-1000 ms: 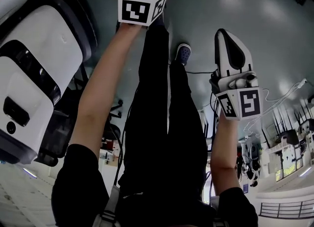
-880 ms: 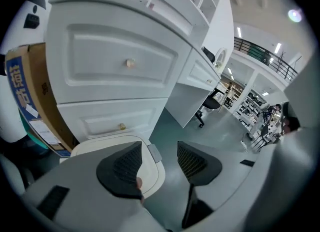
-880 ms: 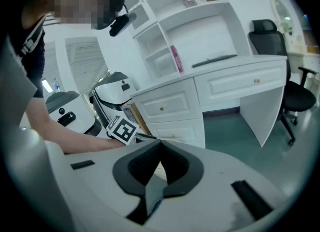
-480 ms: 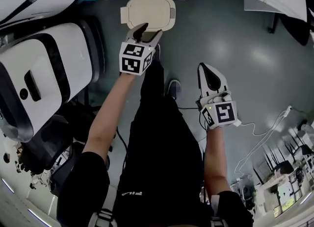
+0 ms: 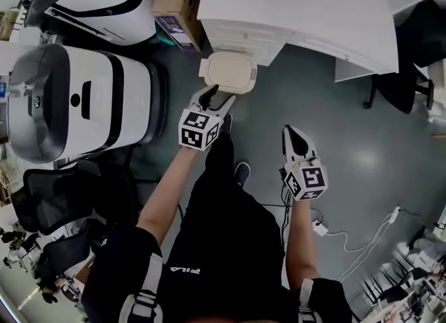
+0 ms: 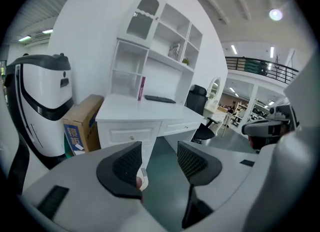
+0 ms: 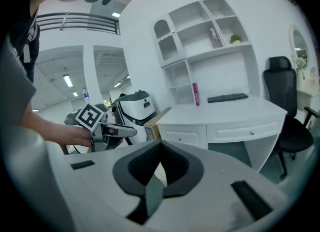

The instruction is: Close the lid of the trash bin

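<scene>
At far left stands a big white machine (image 5: 77, 102), and right of it a cardboard box (image 5: 178, 1) rests against the white tabletop (image 5: 293, 18). The trash bin (image 5: 240, 86) stands on the grey floor (image 5: 334, 133) just in front of that tabletop's drawers. Its cream lid (image 5: 228, 70) shows as a flat rounded square lying level on top, so I judge it to be down. The left claw (image 5: 219, 97) hangs just near of the lid in the head view, jaws apart with nothing gripped between them. Its own view looks across at the drawers and shelves rather than down at the bin, which suggests it is well above the lid. A second ago the head view showed little but legs and floor, with the bin cut off at the top edge. Half a second ago the left claw lay over the lid's near edge. Since then the view has pulled back, the bin has shrunk and both claws have come up off it. The right claw (image 5: 290, 132), further right and nearer the person, has its jaws pressed together on nothing, well apart from the bin. At far right an office chair (image 5: 404, 70) stands by the tabletop's end. The person appears to be straightening up from a closed bin. The closing looks done, though this steep view cannot settle whether the lid sits flush all round.
</scene>
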Motion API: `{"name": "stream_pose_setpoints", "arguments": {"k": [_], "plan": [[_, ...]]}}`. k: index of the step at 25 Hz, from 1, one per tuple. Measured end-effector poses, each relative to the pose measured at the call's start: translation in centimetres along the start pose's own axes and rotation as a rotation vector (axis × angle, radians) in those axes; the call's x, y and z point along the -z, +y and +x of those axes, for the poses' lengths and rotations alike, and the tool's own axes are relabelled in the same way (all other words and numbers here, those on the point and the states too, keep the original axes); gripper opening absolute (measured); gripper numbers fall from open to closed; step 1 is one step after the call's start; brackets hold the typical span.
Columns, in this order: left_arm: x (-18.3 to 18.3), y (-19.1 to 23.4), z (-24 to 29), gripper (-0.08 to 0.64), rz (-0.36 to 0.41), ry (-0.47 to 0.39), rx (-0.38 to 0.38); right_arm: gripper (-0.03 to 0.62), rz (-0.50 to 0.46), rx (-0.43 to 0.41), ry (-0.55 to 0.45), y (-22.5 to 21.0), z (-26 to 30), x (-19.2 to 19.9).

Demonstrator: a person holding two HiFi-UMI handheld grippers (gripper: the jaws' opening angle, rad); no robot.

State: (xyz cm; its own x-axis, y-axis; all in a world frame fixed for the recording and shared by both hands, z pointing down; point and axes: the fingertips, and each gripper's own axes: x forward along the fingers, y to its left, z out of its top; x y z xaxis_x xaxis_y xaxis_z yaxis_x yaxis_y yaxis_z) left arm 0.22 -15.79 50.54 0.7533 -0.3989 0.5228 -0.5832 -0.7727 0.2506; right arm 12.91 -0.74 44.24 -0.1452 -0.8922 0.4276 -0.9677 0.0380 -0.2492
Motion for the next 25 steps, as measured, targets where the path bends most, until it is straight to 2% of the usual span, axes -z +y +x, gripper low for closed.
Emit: {"name": "stream_pose_setpoints", "arguments": {"k": [7,13,19,22,25], "plan": [[-4.0,-4.6,-12.0,0.229,0.067,-0.127,-0.026,0.002,0.020,-0.039,-0.064,4.9,-5.9,-1.4],[-4.4,-9.2,-20.4,0.229,0.051,-0.228,-0.059,0.003,0.011,-0.057,-0.094,7.0,-10.5,-1.5],[-4.8,-13.0,-24.6,0.229,0.081,-0.293,-0.091,0.003,-0.013,-0.078,-0.129,6.9,-14.1,-1.8],[-4.7,-12.8,-26.8,0.229,0.085,-0.319,-0.113,0.002,-0.015,-0.088,-0.146,8.1,-14.7,-1.6],[-4.1,-12.3,-29.3,0.229,0.047,-0.349,-0.131,0.002,-0.001,-0.117,-0.152,9.8,-15.1,-1.0]]}}
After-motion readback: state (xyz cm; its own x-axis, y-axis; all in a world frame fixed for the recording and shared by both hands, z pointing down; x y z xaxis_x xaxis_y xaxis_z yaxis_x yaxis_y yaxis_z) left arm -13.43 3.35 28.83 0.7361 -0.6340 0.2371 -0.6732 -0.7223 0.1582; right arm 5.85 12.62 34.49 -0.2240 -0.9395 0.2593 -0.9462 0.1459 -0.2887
